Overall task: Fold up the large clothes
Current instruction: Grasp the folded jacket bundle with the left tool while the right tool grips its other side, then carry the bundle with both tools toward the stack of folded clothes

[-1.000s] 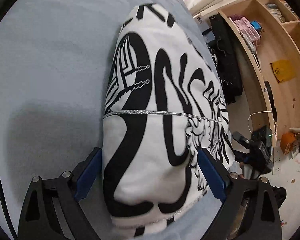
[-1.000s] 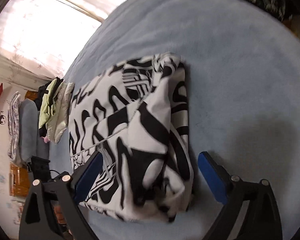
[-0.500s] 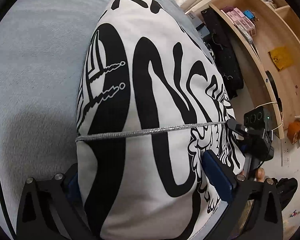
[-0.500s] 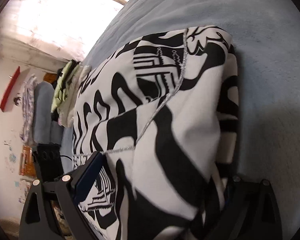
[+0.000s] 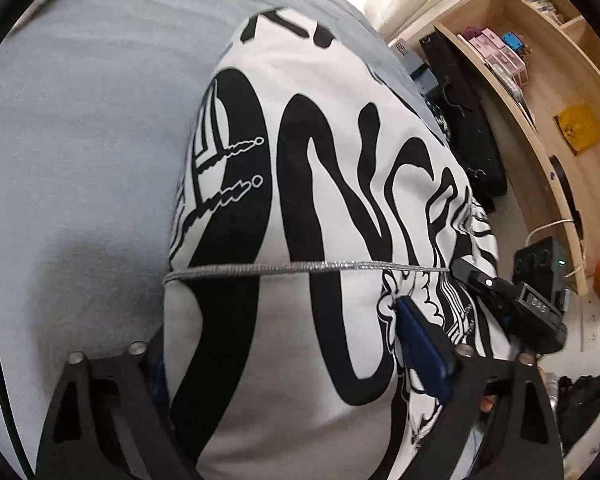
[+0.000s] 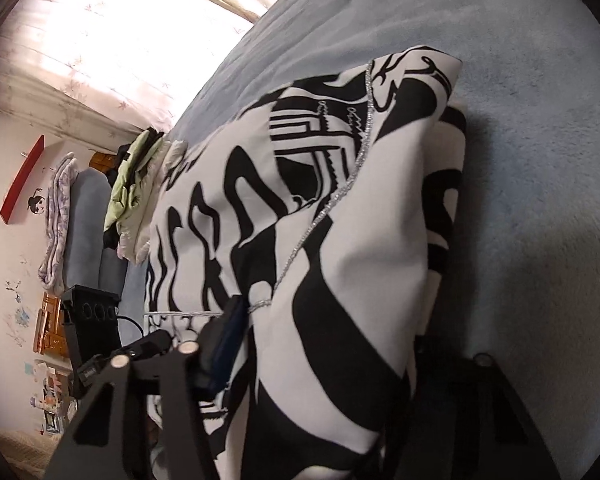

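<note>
The folded white garment with bold black swirling print [image 5: 300,220] lies on a pale blue-grey fleece bed cover [image 5: 80,120], and a thin silver braided cord [image 5: 300,267] runs across it. Large black shapes near its far edge look like letters, but I cannot read them as a word.

The left claw [image 5: 284,364] stands wide apart around the near end of the bundle; its blue pad [image 5: 422,350] presses on the cloth at one side, and the other finger is mostly hidden behind the fabric. The right claw [image 6: 320,344] also straddles the garment [image 6: 340,260], one dark blue pad [image 6: 228,344] touching the cloth, the other finger in shadow beside the fold. Neither claw is closed on the fabric.

Beside the bed stands a light wooden shelf unit [image 5: 540,100] with pink boxes [image 5: 496,52]; their labels are too small to read. A black device with a green light [image 5: 540,260] sits near it. In the right wrist view a bright curtained window [image 6: 100,32], a pile of pale green clothes [image 6: 132,184] and a red wall shelf [image 6: 22,180] are visible.
</note>
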Demonstrator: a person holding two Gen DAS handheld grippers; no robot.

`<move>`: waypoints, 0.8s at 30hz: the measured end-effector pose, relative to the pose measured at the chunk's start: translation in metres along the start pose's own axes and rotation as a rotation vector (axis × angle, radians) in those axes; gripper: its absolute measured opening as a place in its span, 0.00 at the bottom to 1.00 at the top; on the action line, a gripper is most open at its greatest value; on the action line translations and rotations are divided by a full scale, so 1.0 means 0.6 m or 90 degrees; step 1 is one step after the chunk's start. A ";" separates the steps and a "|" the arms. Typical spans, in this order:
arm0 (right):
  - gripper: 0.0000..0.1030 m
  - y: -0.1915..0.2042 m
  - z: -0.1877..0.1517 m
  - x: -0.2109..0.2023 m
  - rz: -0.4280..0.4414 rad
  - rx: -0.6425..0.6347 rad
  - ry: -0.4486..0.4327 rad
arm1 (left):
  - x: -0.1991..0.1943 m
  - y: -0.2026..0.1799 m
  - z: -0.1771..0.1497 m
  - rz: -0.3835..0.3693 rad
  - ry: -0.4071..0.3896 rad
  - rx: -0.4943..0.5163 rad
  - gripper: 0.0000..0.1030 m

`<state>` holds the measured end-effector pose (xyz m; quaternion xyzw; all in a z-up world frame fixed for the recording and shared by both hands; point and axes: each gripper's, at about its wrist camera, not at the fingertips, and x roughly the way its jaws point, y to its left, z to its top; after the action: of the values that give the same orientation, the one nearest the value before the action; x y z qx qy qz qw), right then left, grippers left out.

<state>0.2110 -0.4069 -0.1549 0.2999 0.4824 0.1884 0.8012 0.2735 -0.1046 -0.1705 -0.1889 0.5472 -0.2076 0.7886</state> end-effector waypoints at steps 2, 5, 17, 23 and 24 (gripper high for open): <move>0.41 0.015 -0.005 -0.010 -0.003 -0.010 -0.018 | -0.010 -0.014 -0.001 0.022 -0.018 0.017 0.77; 0.33 0.049 -0.011 -0.027 -0.006 -0.024 -0.044 | -0.028 -0.038 -0.002 0.046 -0.041 0.044 0.69; 0.31 0.215 -0.094 -0.054 -0.026 -0.088 -0.062 | -0.172 -0.054 -0.038 0.102 -0.074 0.075 0.64; 0.31 0.321 -0.125 -0.045 0.009 -0.120 -0.067 | -0.288 -0.019 -0.047 0.129 -0.115 0.071 0.64; 0.31 0.339 -0.127 -0.041 0.013 -0.126 -0.067 | -0.302 -0.011 -0.048 0.131 -0.120 0.069 0.64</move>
<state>0.1295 -0.2466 -0.0309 0.2339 0.4155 0.2272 0.8491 0.1888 -0.0155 -0.0345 -0.1076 0.4754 -0.1363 0.8625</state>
